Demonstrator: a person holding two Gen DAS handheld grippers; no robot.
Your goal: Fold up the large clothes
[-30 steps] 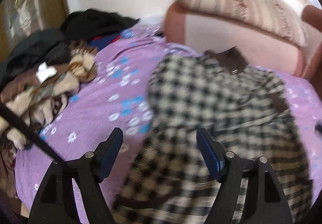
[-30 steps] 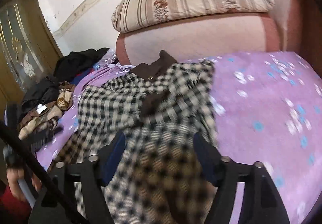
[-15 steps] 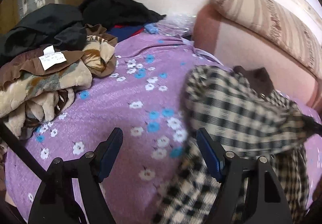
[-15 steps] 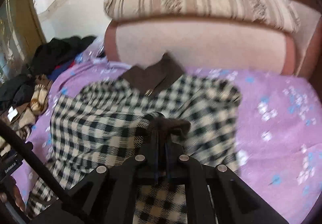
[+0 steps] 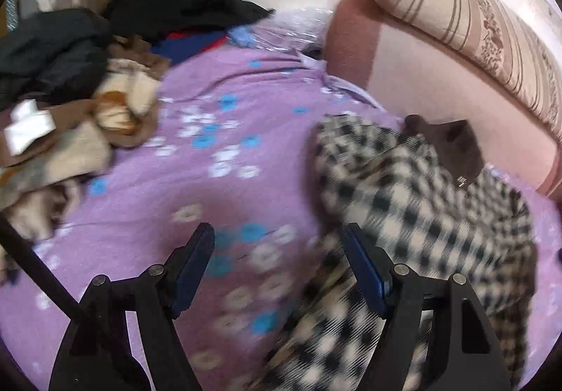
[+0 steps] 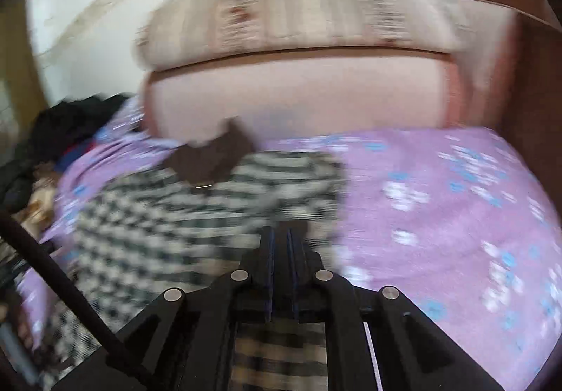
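Right gripper [image 6: 280,236] fingers pinched closed on checked shirt [image 6: 168,215]; left gripper [image 5: 277,250] held wide apart, nothing gripped, above bed [image 5: 217,180].

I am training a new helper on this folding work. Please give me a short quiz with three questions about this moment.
1. True or false: the left gripper has its fingers apart with nothing between them.
2. Which gripper is shut on the checked coat? A) left B) right C) both
3. Fill in: the coat's brown collar points toward the pink ____.

Key:
1. True; the fingers stand open over the purple sheet.
2. B; the right gripper is pinched shut at the coat's fabric.
3. Headboard.
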